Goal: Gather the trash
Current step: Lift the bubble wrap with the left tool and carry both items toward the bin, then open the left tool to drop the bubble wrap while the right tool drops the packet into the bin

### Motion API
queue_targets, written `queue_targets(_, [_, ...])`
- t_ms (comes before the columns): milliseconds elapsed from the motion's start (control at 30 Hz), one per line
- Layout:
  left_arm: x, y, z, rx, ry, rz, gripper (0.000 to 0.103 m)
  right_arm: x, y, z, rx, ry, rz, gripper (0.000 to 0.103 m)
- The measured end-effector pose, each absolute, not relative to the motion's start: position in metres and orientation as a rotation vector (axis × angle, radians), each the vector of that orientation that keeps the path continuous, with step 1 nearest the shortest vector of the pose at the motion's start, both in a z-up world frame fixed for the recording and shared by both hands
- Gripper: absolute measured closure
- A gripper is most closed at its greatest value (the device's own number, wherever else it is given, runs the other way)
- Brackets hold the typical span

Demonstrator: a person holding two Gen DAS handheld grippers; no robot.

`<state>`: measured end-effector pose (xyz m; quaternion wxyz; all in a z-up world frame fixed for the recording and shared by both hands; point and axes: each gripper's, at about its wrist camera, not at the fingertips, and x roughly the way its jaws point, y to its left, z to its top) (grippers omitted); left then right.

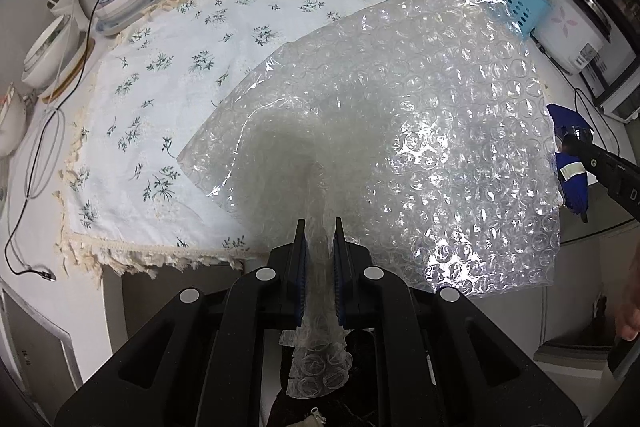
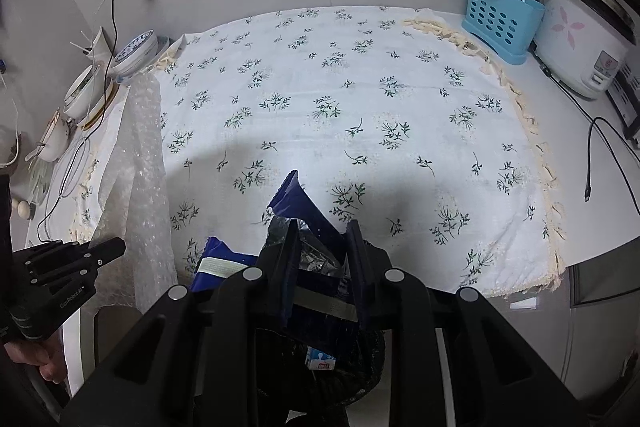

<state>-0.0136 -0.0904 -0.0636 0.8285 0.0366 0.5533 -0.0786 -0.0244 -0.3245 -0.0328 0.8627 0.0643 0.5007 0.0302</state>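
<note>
Bubble wrap [image 1: 400, 131] hangs pinched in our left gripper [image 1: 319, 251] jaws; our right gripper [image 2: 322, 251] jaws clamp a blue wrapper [image 2: 308, 211] above the tabletop [image 2: 580, 163].

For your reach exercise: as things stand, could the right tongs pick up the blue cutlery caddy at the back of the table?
Probably not yet. The right tongs are shut on a blue wrapper, so they are full, though the floral tablecloth towards the blue cutlery caddy is unobstructed.
</note>
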Motion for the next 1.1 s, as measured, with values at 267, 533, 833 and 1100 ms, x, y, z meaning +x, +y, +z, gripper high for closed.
queue_targets(267, [-0.045,-0.1,-0.075,0.067,1.186,-0.153,0.093,-0.054,-0.334,-0.044,0.13,1.064,0.073,0.081])
queue_targets(533, [-0.081,-0.107,-0.096,0.049,1.21,-0.135,0.093,-0.092,-0.343,-0.065,0.124,1.094,0.091,0.081])
queue_targets(833, [-0.119,-0.112,-0.135,0.041,1.261,-0.112,0.093,-0.124,-0.342,-0.105,0.109,1.151,0.128,0.081])
queue_targets(1100, [-0.137,-0.117,-0.175,0.065,1.305,-0.084,0.093,-0.142,-0.338,-0.147,0.107,1.199,0.135,0.081])
